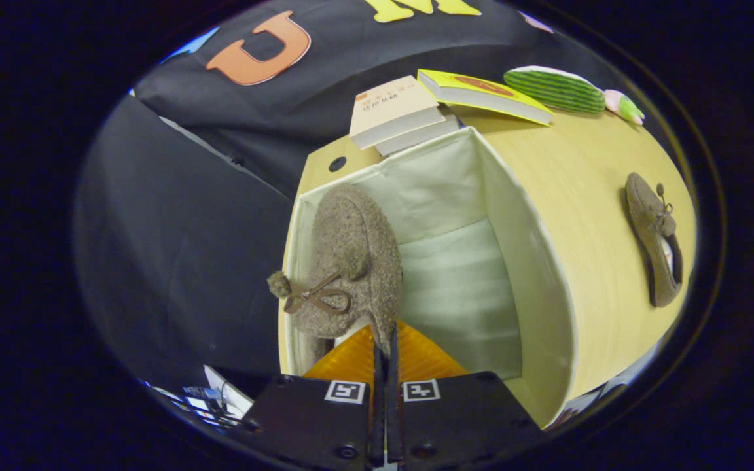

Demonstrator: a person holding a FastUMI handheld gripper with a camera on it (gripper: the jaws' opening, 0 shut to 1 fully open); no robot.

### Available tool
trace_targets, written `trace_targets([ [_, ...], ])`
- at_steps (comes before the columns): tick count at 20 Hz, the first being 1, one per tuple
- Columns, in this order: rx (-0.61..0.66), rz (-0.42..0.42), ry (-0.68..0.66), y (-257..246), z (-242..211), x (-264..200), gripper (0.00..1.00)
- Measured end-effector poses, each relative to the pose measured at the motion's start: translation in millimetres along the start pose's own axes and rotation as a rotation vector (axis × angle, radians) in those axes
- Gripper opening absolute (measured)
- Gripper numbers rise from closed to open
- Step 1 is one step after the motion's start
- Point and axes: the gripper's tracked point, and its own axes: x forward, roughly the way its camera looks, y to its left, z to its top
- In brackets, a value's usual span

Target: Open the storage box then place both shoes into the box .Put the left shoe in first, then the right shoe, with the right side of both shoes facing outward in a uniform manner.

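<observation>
Holding the first fuzzy brown slipper-style shoe with a bow and pom-pom (349, 261) by the thin edge of its collar, my gripper (385, 356) has its fingers closed almost together on that rim, so the shoe hangs from them over the open cream fabric-lined storage box (534, 281). I read this as the left shoe going in first: it sits against the box's left wall, toe pointing away from me toward the far wall, which leaves the wider part of the compartment free for its partner. Pinching the collar rather than the body seems sensible, since the woolly upper would squash and slip. Whether the sole is touching the box floor I cannot tell.

The second matching brown shoe (655, 239) lies on the pale wooden tabletop (586, 196) well to the right of the box, opening and bow visible. Beyond the box rest two paperback books (429, 104) and a green striped plush cactus toy (557, 88).
</observation>
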Motion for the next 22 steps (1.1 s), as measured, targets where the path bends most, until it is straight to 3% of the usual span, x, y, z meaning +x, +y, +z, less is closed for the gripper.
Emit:
trace_targets([
  [3, 0.009, 0.068, -0.047, 9, 9, -5, 0.17],
  [5, -0.057, 0.098, -0.05, 14, 8, -14, 0.59],
  [7, -0.082, 0.062, -0.06, 7, 10, -28, 1.0],
  [15, -0.22, 0.008, -0.128, -6, 25, -114, 1.0],
  [22, -0.257, -0.091, -0.225, -67, 57, -197, 1.0],
])
